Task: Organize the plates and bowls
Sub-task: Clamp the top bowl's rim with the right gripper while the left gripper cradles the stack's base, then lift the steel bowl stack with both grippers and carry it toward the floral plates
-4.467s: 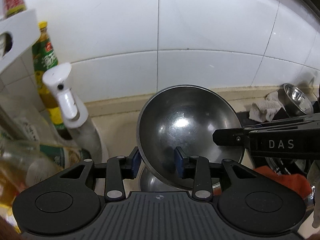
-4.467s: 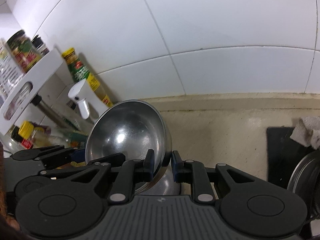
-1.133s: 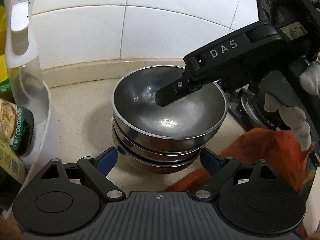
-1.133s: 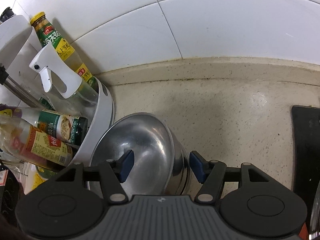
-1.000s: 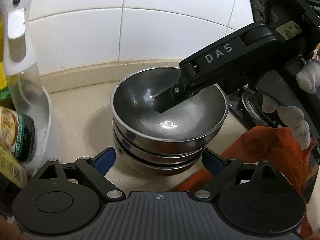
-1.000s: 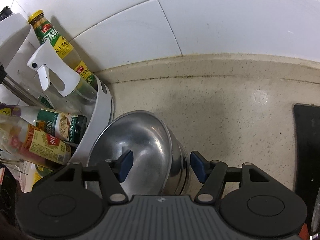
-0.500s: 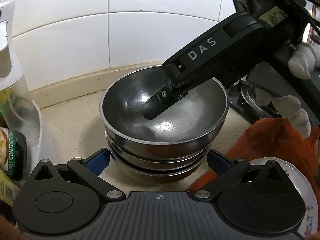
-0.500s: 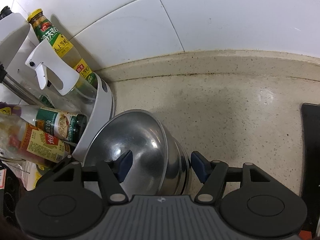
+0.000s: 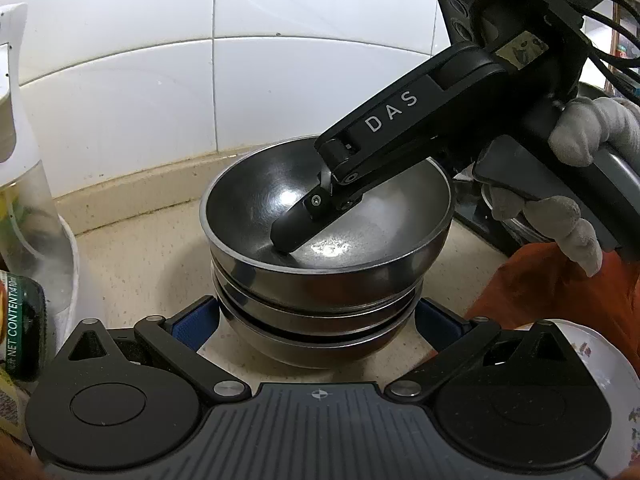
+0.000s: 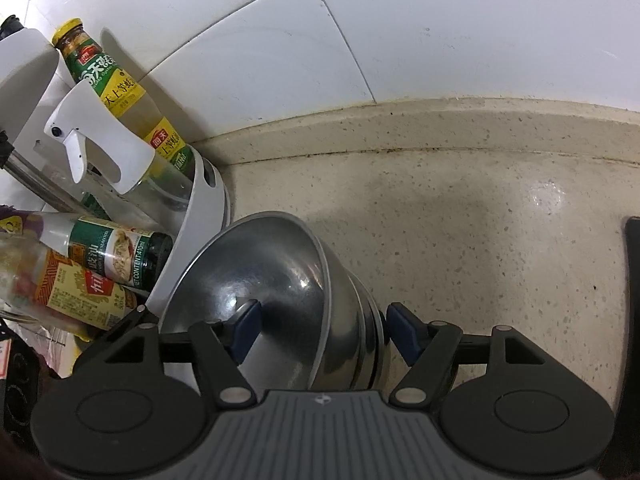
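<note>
Bench: speckled beige, fills the middle of the frame. Stack of steel bowls at frame centre, nested, top bowl seated. Floral plate at lower right edge, apparently not yet sorted. Left tongs wide, straddling the stack base without touching. Right tongs opening, one finger inside the top bowl, rim between, no longer pinched. Bowl stacking looks finished; plates remain.

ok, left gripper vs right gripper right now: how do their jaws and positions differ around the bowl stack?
The left gripper stands wide open, pads flanking the lower bowls of the bowl stack. The right gripper stands narrower, jaws opening, straddling the top bowl's wall: one finger inside, one outside. Neither pinches a bowl.
</note>
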The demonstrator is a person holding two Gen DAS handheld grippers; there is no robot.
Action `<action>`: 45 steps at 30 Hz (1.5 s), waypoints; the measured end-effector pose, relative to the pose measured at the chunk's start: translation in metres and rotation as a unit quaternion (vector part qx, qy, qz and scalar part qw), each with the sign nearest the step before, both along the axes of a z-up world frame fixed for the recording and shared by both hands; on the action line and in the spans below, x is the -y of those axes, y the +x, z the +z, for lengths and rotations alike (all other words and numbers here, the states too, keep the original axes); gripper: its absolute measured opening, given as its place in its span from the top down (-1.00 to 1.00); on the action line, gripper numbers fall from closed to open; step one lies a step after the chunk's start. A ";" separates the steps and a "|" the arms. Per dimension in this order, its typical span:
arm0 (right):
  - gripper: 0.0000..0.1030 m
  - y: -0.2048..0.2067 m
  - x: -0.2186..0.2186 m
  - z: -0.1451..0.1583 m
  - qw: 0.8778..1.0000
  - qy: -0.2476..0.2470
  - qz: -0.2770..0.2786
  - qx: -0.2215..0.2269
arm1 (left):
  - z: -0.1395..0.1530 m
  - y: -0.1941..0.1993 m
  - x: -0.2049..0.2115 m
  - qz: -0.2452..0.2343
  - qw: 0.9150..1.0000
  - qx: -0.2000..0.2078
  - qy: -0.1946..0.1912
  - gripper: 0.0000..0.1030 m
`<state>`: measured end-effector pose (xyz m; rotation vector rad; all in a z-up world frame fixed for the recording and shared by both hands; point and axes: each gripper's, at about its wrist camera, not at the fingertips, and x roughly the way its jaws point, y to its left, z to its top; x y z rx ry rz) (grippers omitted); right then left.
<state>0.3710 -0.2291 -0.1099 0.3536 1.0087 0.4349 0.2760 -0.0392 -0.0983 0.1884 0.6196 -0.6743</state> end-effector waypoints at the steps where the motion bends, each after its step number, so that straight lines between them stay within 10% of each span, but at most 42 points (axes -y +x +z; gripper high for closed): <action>1: -0.26 0.001 0.000 0.000 1.000 0.001 0.002 0.001 | 0.000 -0.001 0.000 0.001 1.000 0.002 0.000 -1.00; 45: -0.27 0.017 0.018 0.010 0.998 0.034 0.030 0.042 | 0.016 0.022 0.026 0.005 1.000 0.021 0.017 -1.00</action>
